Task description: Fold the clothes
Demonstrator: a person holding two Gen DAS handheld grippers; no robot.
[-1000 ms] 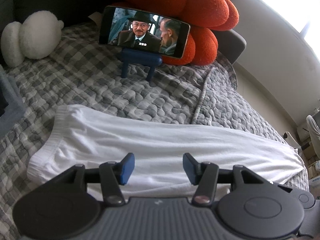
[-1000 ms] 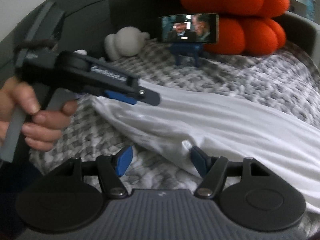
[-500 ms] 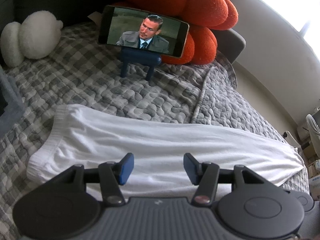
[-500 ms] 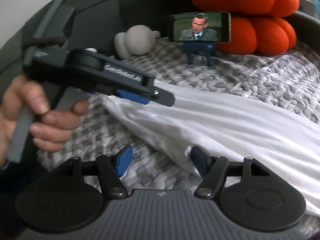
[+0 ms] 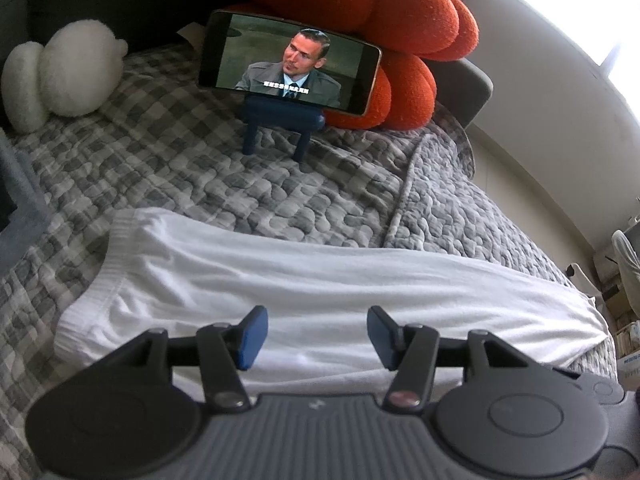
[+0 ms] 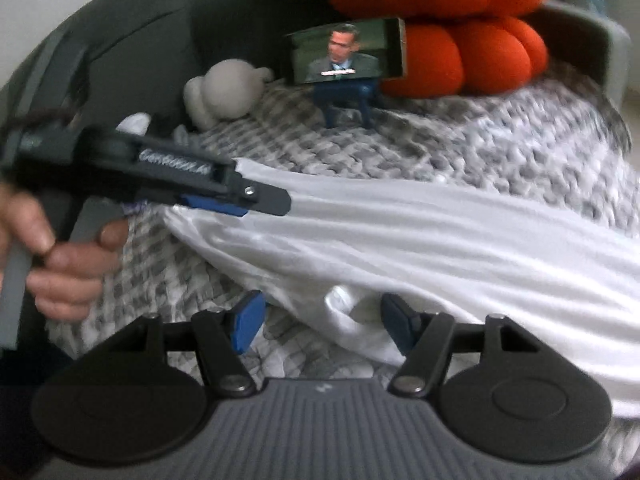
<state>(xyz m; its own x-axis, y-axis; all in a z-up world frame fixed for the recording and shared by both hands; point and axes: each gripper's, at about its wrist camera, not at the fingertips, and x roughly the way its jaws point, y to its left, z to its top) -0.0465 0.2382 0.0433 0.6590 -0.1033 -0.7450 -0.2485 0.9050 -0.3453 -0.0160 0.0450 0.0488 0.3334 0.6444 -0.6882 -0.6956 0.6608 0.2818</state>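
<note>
A long white garment (image 5: 320,292) is laid across the grey checked bed cover (image 5: 168,168), its ribbed edge at the left. The left claw (image 5: 314,334) is held open above the garment's near edge, nothing gripped. The right claw (image 6: 322,322) is likewise open, a bunched fold between its pads, untouched. Bare cover is seen up to the phone stand (image 5: 280,128).

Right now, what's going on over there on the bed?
A person holds a gripper in each hand over white trousers spread lengthwise across a grey checked quilt. The left gripper hovers open above the cloth near the waistband. The right gripper is open at the near edge, gripping nothing. No fold has begun. A phone on a stand plays video.
</note>
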